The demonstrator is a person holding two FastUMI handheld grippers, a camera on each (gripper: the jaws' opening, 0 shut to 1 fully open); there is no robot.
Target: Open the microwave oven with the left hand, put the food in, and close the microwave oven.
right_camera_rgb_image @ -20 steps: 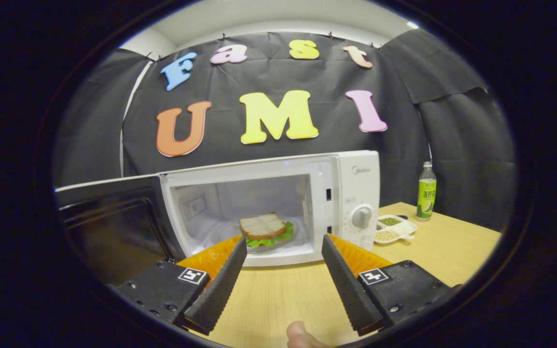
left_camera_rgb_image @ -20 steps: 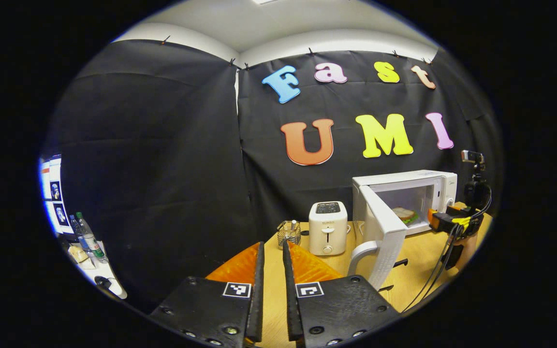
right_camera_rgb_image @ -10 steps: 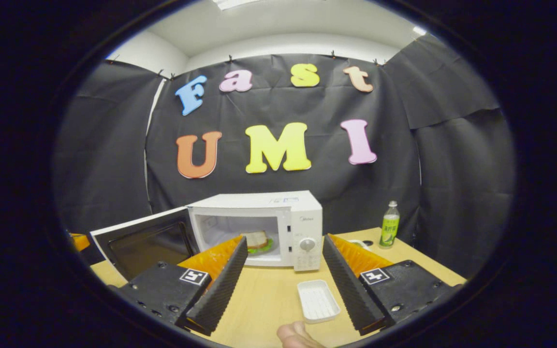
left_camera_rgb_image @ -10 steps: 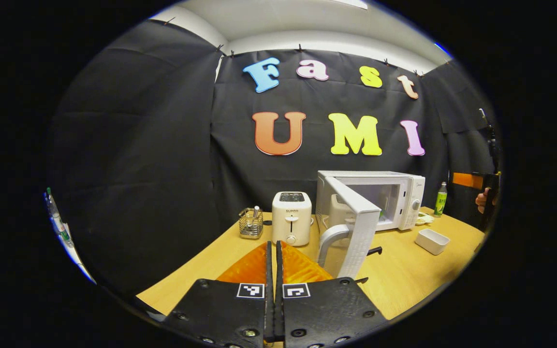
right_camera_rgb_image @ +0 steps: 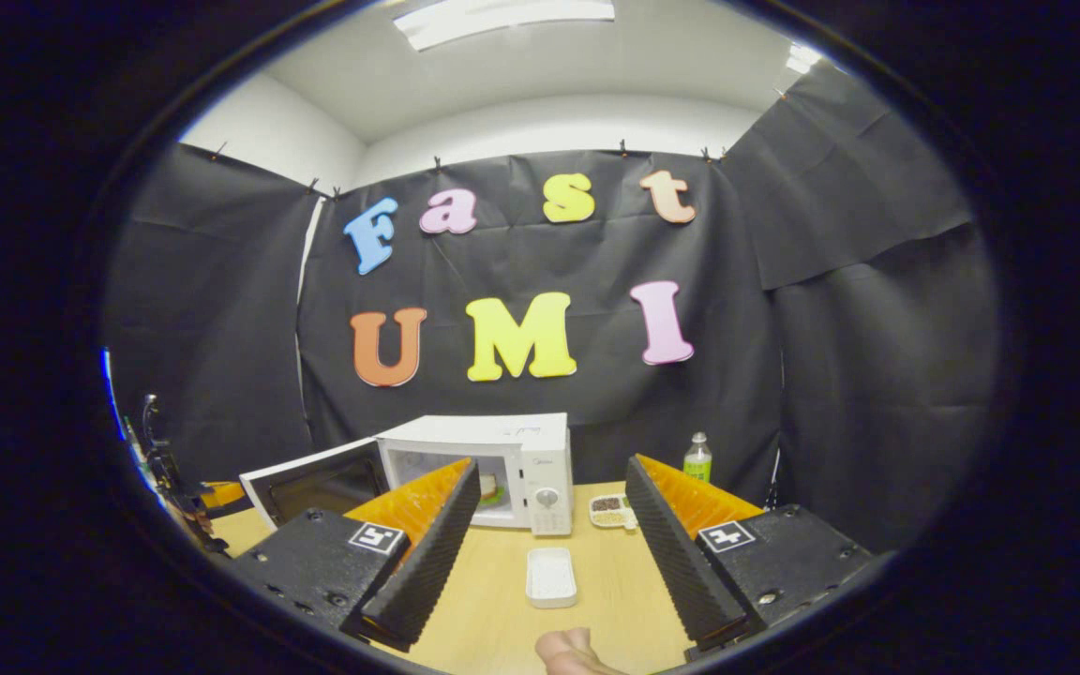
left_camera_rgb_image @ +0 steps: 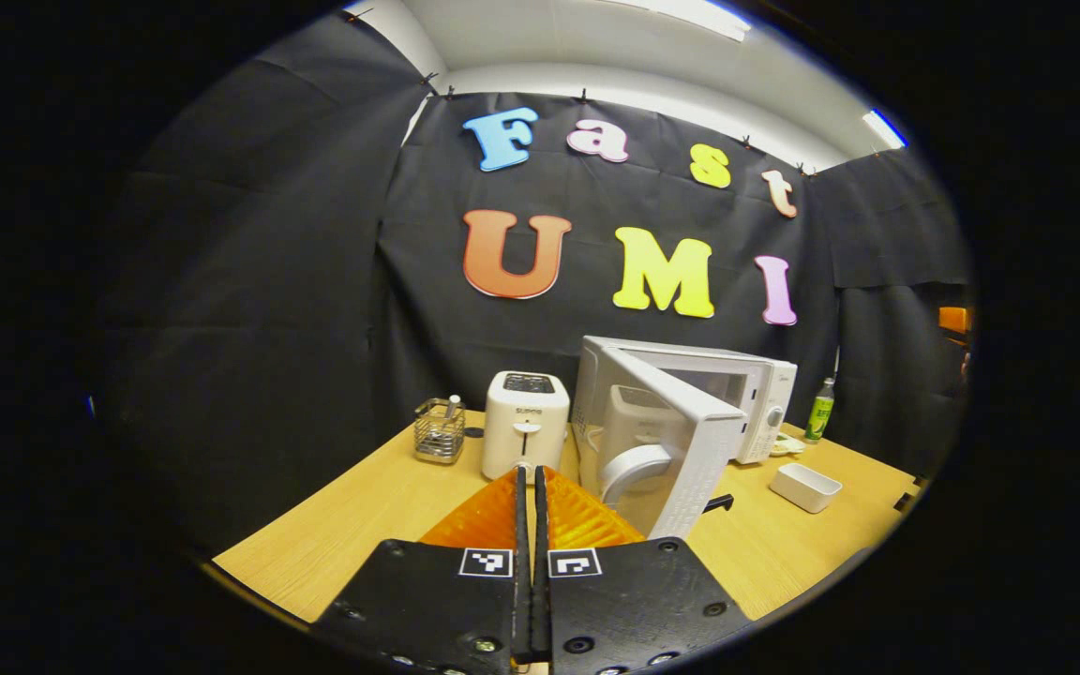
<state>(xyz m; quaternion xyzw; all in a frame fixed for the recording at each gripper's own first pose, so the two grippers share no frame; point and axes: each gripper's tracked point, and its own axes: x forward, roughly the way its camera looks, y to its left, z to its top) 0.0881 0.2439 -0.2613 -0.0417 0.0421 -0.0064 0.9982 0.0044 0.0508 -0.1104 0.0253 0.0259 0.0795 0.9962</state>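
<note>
One door (left_camera_rgb_image: 690, 445) is left to shut: it hangs open at 1 o'clock from the closed left tool (left_camera_rgb_image: 531, 497), nearer than the open right tool (right_camera_rgb_image: 545, 525).

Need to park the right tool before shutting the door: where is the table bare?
Bare wood lies around the white tray, in front of the microwave, and left of the toaster up to the wire basket. The open door crowds the toaster's other side.
</note>
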